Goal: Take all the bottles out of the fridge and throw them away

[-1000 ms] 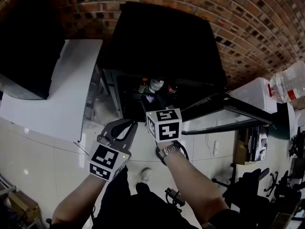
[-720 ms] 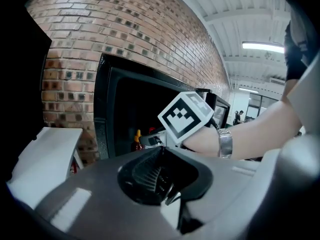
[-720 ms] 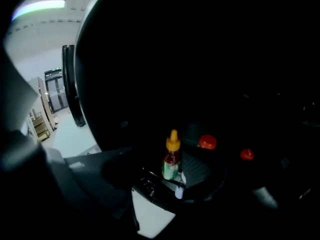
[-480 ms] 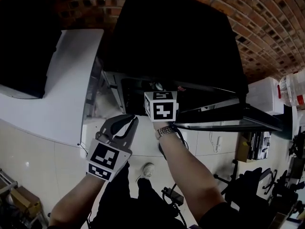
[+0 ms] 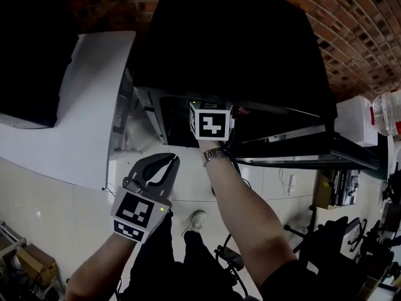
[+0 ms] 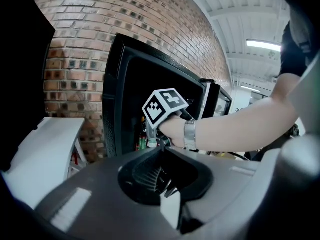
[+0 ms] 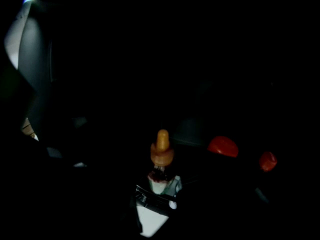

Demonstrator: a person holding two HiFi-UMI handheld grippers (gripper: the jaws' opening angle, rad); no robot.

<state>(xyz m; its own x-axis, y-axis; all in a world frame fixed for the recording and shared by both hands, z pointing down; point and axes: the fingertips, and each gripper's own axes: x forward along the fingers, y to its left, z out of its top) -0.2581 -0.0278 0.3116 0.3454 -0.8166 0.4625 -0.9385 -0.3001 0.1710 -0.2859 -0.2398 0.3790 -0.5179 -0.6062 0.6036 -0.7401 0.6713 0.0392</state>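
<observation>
The black fridge (image 5: pixel 238 42) stands open, its door (image 5: pixel 307 144) swung right. My right gripper reaches into the dark interior; only its marker cube (image 5: pixel 211 121) and the person's wrist show in the head view. The jaws are closing, but darkness hides them. Straight ahead in the right gripper view, a bottle with an orange nozzle cap (image 7: pixel 162 154) stands close, with two red caps (image 7: pixel 223 146) (image 7: pixel 268 161) to its right. I cannot tell whether the bottle is between the jaws. My left gripper (image 5: pixel 164 160) hangs shut and empty outside the fridge. A green bottle (image 6: pixel 142 139) shows inside.
A white cabinet top (image 5: pixel 75 118) adjoins the fridge on the left, against a brick wall (image 5: pixel 351 24). A white unit (image 5: pixel 354 115) and a large water jug (image 5: pixel 388 113) stand on the right. Office chairs (image 5: pixel 351 249) crowd the lower right floor.
My right gripper has pushed deeper into the fridge, and its cube now covers the bottle tops seen a second ago. The left gripper has stayed low and shut.
</observation>
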